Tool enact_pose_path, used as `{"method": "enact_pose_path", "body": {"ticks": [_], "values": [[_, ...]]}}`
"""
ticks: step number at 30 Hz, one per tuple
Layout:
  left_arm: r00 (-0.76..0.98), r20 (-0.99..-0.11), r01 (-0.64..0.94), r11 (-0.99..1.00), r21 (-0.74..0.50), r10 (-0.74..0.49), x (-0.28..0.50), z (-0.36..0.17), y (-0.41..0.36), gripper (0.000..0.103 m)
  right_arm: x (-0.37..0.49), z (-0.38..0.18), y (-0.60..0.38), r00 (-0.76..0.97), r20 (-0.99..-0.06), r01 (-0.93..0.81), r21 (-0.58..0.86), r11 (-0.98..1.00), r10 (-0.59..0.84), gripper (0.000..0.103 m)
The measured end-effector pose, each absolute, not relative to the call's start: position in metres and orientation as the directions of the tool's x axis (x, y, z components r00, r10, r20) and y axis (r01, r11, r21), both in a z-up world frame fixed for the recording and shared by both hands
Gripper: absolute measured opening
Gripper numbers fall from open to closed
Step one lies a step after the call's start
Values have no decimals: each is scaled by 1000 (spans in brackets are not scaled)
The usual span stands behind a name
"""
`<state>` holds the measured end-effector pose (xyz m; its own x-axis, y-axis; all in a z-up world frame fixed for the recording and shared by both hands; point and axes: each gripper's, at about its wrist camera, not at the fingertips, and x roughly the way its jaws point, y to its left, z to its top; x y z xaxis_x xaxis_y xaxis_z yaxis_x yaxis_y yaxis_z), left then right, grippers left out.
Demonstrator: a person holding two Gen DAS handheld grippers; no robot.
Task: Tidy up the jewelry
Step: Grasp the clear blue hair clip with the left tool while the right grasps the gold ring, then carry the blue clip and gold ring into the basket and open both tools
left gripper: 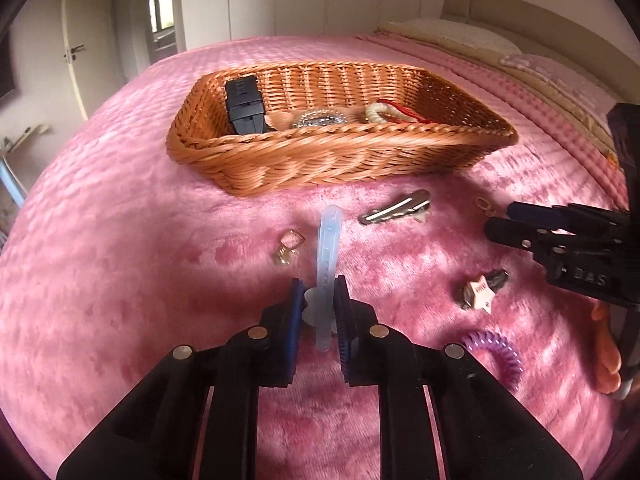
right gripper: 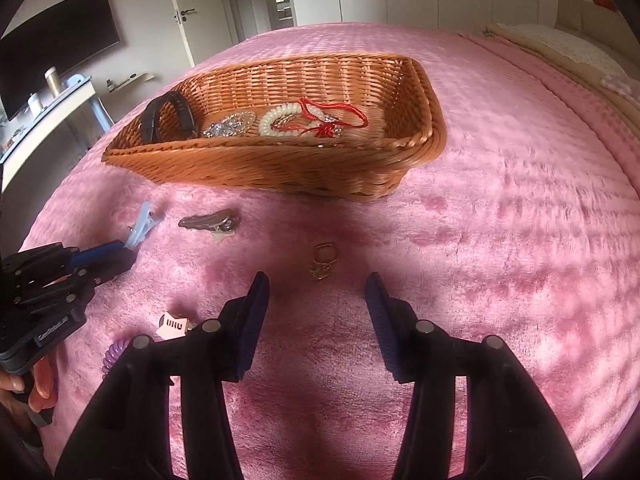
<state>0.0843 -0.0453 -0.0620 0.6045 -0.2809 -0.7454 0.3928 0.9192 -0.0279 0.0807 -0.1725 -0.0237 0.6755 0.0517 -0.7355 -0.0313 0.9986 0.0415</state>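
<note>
My left gripper (left gripper: 319, 304) clamps translucent blue hair clip (left gripper: 327, 248); right gripper (right gripper: 317, 280) apart over gold clasp (right gripper: 323, 261); woven wicker basket (left gripper: 320, 152) beyond, on plush pink blanket (left gripper: 120, 280)

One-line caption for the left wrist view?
Left gripper clamps a translucent blue hair clip above the pink bedspread, wicker basket ahead.

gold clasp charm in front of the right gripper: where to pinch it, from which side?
Likely best from straight above. The gold clasp charm lies flat on the pink blanket, nothing touching it, so there is no edge to get under from the side. Pinch across the squarish upper loop, its widest part. The right gripper is open and already lined up just short of it; the pile may give under the fingertips.
</note>
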Motion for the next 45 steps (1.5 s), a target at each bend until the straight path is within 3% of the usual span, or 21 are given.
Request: {"method": "enact_pose_path", "body": {"ticks": [7, 13, 17, 31, 45], "values": [[603, -743, 395, 918, -39, -290, 82, -62, -44, 14, 95, -27, -174, 670, -741, -9, 46, 999, 40, 30], [607, -740, 395, 918, -35, -290, 81, -62, -44, 14, 100, -26, -166, 675, -737, -24, 11, 1000, 24, 9], [609, -729, 404, 913, -54, -312, 80, -59, -41, 14, 92, -23, -156, 693, -721, -36, -39, 999, -3, 9], [640, -663, 417, 900, -123, -387, 69, -38, -30, 14, 62, -1, -169, 721, -680, -77, 107, 991, 130, 9], [701, -540, 444, 878, -181, -466, 70, 43, -31, 14, 56, 86, -159, 818, -553, -124, 104, 987, 161, 9]]}}
